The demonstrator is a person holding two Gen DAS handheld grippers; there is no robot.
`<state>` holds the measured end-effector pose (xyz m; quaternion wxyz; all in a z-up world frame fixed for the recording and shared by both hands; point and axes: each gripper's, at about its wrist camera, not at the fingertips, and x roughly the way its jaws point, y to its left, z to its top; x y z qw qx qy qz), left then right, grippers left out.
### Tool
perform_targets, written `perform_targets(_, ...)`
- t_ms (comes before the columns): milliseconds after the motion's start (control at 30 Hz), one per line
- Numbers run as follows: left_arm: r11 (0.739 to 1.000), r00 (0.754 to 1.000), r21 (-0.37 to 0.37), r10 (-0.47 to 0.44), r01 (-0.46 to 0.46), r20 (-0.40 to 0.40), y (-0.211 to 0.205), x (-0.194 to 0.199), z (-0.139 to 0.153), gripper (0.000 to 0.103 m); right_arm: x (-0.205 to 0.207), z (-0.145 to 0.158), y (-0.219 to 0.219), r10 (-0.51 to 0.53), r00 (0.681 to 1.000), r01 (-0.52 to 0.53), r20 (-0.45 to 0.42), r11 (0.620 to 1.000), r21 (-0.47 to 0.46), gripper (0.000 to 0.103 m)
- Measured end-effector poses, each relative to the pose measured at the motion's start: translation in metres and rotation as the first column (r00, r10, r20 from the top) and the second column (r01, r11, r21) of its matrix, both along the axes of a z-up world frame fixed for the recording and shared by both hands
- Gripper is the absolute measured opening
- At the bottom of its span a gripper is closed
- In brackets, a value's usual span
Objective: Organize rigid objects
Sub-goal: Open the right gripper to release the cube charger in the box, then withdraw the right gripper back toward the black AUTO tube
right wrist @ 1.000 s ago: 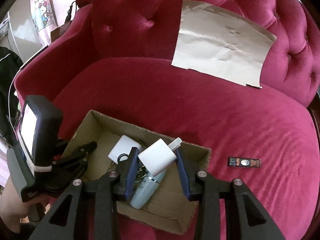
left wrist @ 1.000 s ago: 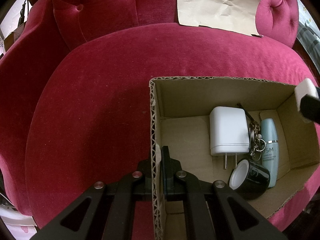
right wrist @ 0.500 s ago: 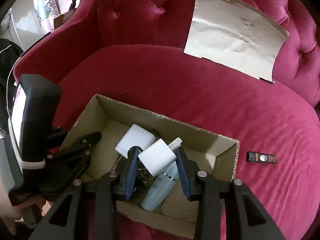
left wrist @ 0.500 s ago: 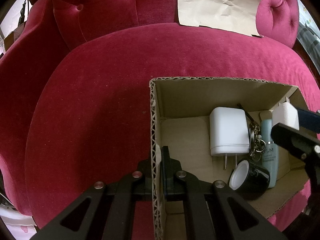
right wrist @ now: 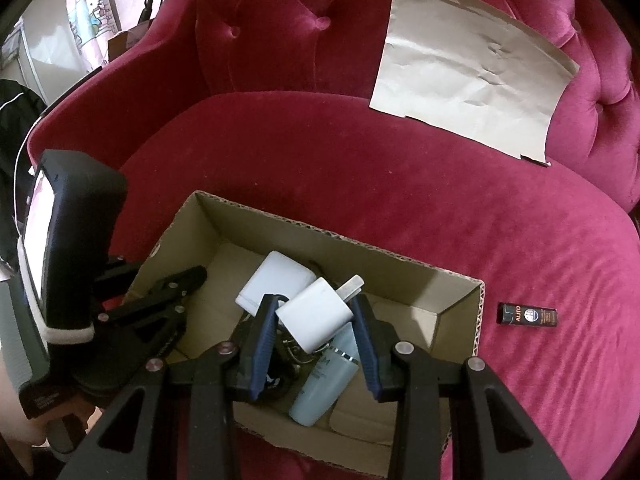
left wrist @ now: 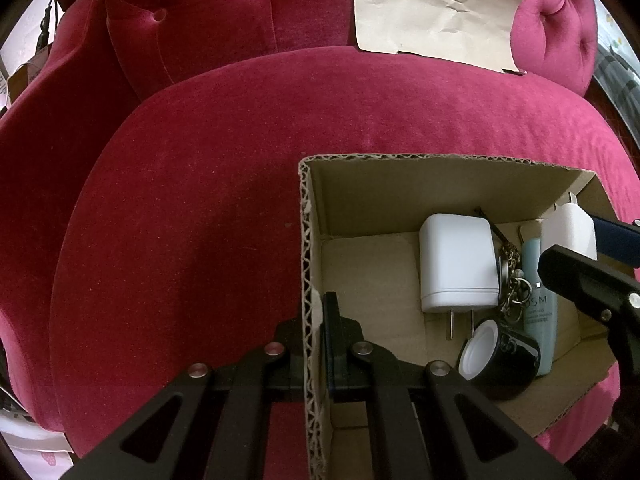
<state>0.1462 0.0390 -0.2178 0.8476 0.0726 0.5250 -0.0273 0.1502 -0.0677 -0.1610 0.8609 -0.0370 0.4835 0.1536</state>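
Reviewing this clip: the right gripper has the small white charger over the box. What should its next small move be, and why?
Probably open the right gripper and drop the small white charger. It hangs inside the cardboard box above the blue bottle, while the left gripper, clamped on the box wall, steadies it.

Both grippers: black frames, silver round screws. Right gripper has blue pads; left gripper has a black handle banded white.

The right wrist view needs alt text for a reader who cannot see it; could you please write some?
The right gripper holds a small white charger over an open cardboard box on a red velvet sofa. The left gripper clamps the box's wall.
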Motion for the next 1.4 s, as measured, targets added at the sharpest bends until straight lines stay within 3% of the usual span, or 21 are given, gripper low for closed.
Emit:
perform_targets(133,1.000,1.000,0.000,0.000,0.000,0.000,0.000,0.000,0.000,0.005,-0.006,0.006,-0.001,0.008,0.999,-0.008,0.044,1.000,-0.001,0.047)
perform_targets(300,1.000,1.000,-0.001,0.003,-0.003,0.000,0.000,0.000,0.000,0.005,-0.010,0.014,-0.007,-0.018,0.995,0.017,0.095,1.000,0.012,0.090)
perform_targets(400,1.000,1.000,-0.002,0.003,-0.003,0.000,0.000,0.000,0.000,0.005,-0.008,0.014,-0.010,-0.048,0.994,0.047,0.103,0.999,0.020,0.098)
perform_targets(933,1.000,1.000,-0.008,0.003,-0.003,-0.002,0.002,-0.002,0.000,0.005,-0.002,0.014,-0.020,-0.115,0.988,0.115,0.102,0.993,0.013,0.103)
perform_targets(1400,1.000,1.000,-0.004,-0.003,0.003,-0.001,0.002,-0.002,0.000,0.005,0.005,0.038,-0.059,-0.211,0.958,0.213,0.193,0.977,0.010,0.103)
